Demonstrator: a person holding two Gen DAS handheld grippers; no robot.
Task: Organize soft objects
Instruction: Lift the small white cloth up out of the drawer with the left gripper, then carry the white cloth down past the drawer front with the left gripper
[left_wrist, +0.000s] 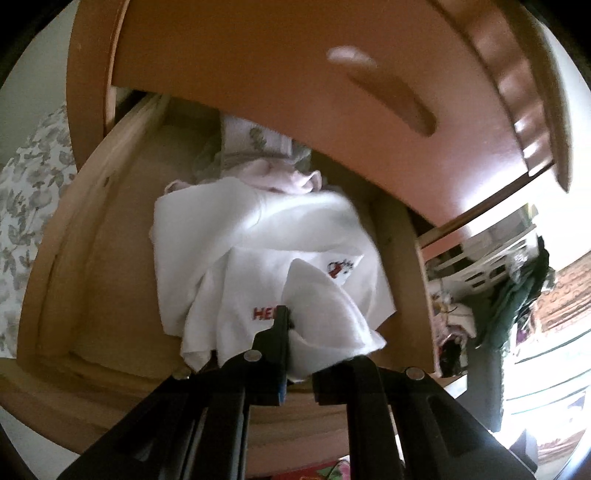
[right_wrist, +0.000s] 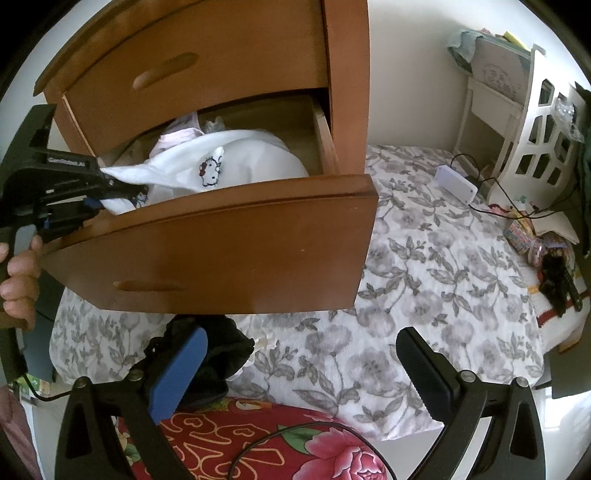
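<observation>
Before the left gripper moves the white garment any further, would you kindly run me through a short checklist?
1. Left gripper jaws shut on the white garment: ok.
2. Drawer open: ok.
3. Garment free of the drawer: not ok, most still lies inside.
4. Garment free of the pink cloth behind it: cannot tell.
5. Right gripper open and empty: ok.

You are in a home bedroom: a bed (right_wrist: 424, 258) under a grey floral quilt, a wooden chest of drawers (right_wrist: 221, 110) with clothes in its open drawer, a white nightstand (right_wrist: 487, 107) against the wall.
</observation>
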